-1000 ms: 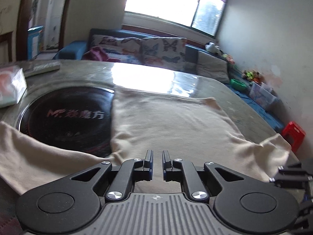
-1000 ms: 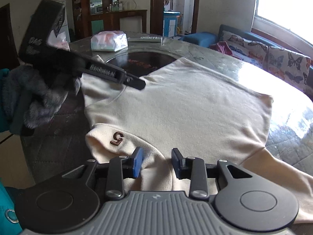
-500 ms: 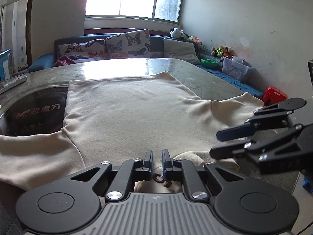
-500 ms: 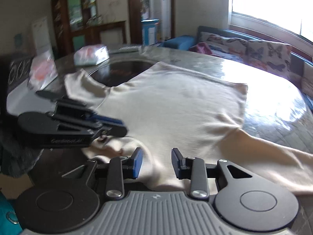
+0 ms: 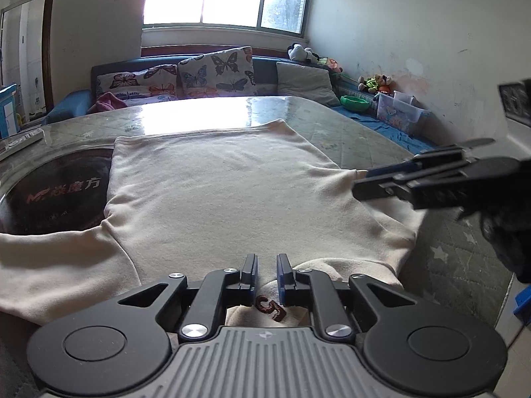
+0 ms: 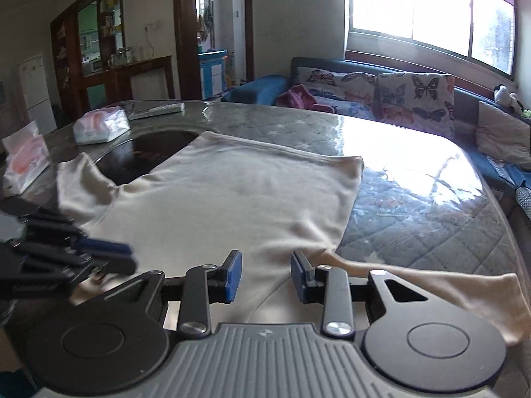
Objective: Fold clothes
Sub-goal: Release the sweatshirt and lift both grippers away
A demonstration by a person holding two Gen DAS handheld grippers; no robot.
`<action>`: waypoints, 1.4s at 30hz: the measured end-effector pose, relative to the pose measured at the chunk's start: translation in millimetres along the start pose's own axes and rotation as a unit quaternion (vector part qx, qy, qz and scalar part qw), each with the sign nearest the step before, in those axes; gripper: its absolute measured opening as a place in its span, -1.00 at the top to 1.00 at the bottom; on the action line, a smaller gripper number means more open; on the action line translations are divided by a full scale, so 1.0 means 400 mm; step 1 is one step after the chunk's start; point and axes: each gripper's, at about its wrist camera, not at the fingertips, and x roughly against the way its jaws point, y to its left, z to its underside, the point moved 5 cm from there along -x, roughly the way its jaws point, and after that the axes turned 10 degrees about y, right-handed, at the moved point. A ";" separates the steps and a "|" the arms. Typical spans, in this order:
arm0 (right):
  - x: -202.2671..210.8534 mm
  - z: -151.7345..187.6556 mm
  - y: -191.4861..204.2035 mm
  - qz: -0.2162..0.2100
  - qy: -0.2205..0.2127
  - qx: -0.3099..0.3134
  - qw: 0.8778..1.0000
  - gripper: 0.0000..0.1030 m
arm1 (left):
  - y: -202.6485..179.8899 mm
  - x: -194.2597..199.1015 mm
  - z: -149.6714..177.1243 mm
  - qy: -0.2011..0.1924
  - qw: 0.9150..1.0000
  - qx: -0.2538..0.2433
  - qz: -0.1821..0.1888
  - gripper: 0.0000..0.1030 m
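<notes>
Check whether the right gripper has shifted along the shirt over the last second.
Yes. The right gripper began over the collar's embroidered mark and now sits at the right underarm seam of the cream shirt, nearer the right sleeve.

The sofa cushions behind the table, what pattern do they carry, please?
Butterflies on the pale sofa cushions, clearest in the left wrist view.

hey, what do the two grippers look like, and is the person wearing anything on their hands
Both grippers match: the left gripper and right gripper have black linkage arms with round discs, silver pivot screws, a ribbed grey body with a small emblem, and blue pads on the fingers. The left gripper's side carries white lettering, too blurred to read. A dark grey fuzzy glove or sleeve covers the right hand.
</notes>
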 end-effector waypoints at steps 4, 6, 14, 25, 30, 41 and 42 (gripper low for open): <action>-0.047 0.006 -0.039 0.016 0.020 -0.021 0.999 0.37 | 0.004 0.002 0.003 0.003 1.000 -0.002 0.002 0.74; -0.033 0.015 -0.051 0.018 0.016 -0.029 0.999 0.37 | 0.001 0.005 -0.002 0.003 1.000 -0.005 0.002 0.74; 0.063 0.077 -0.148 0.060 -0.008 -0.083 0.995 0.37 | -0.045 -0.005 -0.062 -0.012 0.999 -0.016 0.030 0.74; 0.127 0.202 -0.418 0.180 0.001 -0.223 0.958 0.37 | -0.145 -0.064 -0.084 0.001 0.997 -0.050 0.056 0.74; 0.118 0.223 -0.480 0.184 -0.004 -0.262 0.948 0.38 | -0.170 -0.075 -0.087 0.007 0.996 -0.060 0.058 0.73; 0.131 0.216 -0.492 0.193 -0.041 -0.270 0.942 0.90 | -0.182 -0.116 -0.171 0.005 0.997 -0.055 0.056 0.73; 0.141 0.213 -0.492 0.194 -0.048 -0.269 0.942 0.90 | -0.186 -0.125 -0.180 0.006 0.997 -0.056 0.057 0.73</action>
